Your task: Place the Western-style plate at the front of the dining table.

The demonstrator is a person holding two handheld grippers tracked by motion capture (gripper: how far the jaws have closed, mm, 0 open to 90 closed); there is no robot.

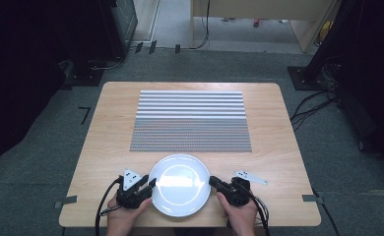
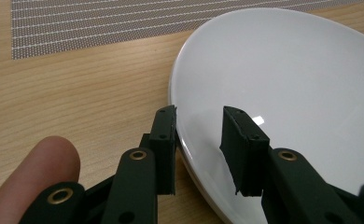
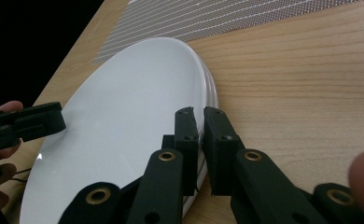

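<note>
A white plate (image 1: 180, 184), which looks like the top one of a small stack, lies near the table's front edge. It also shows in the left gripper view (image 2: 287, 84) and the right gripper view (image 3: 124, 116). My left gripper (image 1: 153, 184) is at its left rim, jaws open, one on each side of the edge (image 2: 199, 140). At the right rim, my right gripper (image 1: 212, 181) has its jaws pinched together on the thin edge (image 3: 201, 121). The left gripper (image 3: 26, 123) appears across the plate in the right gripper view.
A grey striped woven placemat (image 1: 190, 120) lies just beyond the plate, in the middle of the wooden table (image 1: 111, 123). Bare wood runs along both sides of the mat. Cables and dark equipment stand on the floor around the table.
</note>
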